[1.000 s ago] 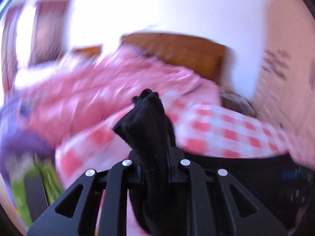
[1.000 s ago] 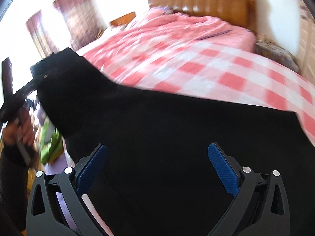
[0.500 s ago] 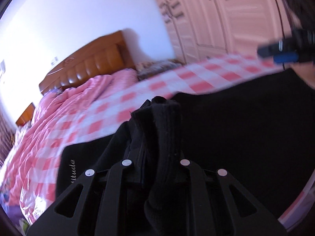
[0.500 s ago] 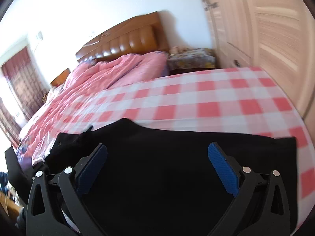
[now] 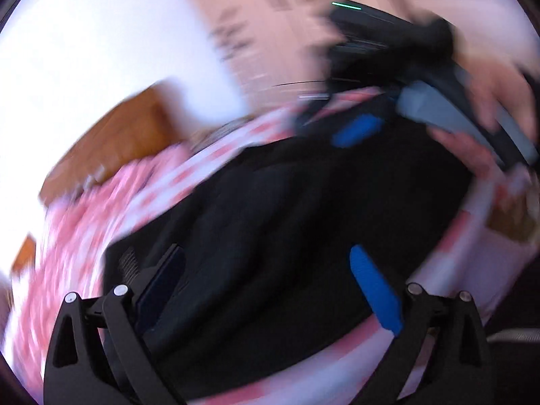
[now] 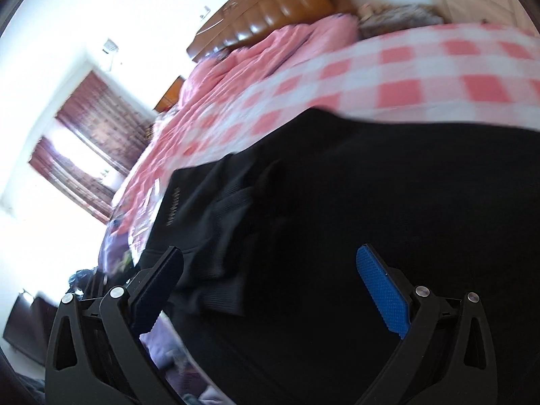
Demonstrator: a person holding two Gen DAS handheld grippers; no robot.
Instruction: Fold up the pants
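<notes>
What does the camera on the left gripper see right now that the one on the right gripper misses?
Only the left wrist view, badly blurred, shows the right gripper and the hand holding it. Only the right wrist view shows the dark red curtains and pale lettering on the black pants. Both share the pants lying on the pink checked bedspread, the brown headboard, and their own open gripper; the left gripper has just been opening, pads off the cloth.

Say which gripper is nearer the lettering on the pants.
Left. The left gripper, its jaws just opened and gripping nothing, hovers beside the lettering; the right gripper is across the pants from it.
</notes>
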